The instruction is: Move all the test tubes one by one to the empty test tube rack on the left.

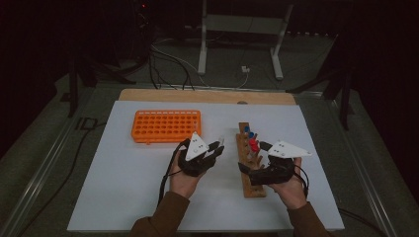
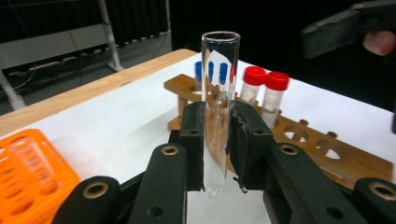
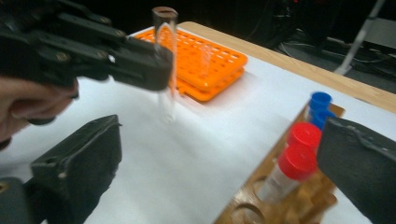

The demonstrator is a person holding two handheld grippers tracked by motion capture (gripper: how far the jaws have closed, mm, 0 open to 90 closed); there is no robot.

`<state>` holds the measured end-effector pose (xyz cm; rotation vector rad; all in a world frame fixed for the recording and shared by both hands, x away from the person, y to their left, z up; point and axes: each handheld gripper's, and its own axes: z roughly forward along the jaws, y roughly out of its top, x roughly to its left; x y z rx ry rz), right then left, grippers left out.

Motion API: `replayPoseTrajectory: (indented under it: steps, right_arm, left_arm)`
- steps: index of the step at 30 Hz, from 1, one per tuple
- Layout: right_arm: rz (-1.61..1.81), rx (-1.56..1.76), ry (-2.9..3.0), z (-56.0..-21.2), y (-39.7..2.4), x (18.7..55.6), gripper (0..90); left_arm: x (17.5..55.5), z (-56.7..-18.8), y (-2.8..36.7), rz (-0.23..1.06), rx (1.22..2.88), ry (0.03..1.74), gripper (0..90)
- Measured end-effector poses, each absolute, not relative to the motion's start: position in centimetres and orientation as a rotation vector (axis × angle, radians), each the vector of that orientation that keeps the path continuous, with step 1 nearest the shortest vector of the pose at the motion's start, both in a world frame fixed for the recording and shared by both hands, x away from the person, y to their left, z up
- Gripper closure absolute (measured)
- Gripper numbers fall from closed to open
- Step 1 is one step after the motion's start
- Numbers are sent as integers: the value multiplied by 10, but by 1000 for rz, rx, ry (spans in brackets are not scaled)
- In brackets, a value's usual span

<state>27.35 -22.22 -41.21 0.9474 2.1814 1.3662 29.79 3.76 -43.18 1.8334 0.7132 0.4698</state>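
The left gripper [image 2: 215, 140] holds a clear glass test tube [image 2: 219, 93] upright, its jaws pressed against the tube's lower half from either side, so the open mouth rises well above the pads and the rounded bottom hangs just below them. Beyond those jaws stands the wooden rack [image 2: 327, 149] with two red-capped tubes [image 2: 264, 91] and blue-capped tubes [image 2: 210, 70] behind the glass; the orange rack [image 2: 28, 177] lies off to the jaws' left. The right gripper [image 3: 219, 168] has its jaws spread wide with nothing between the pads; they stand over the wooden rack's near end, with the red-capped tubes just inside the right-hand jaw.
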Motion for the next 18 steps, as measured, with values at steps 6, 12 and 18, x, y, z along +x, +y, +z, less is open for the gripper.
replayPoseTrajectory:
  steps: [6,12,18]
  right_arm:
    - [1350,973,2169,-421,-231,269,0]
    - [1344,991,2160,-427,-237,266,0]
    - [1346,1007,2143,-431,-244,263,0]
  left_arm:
    - [306,-431,51,500,1824,751,762]
    - [312,-431,62,530,1810,777,762]
    - [323,-430,74,577,1795,815,762]
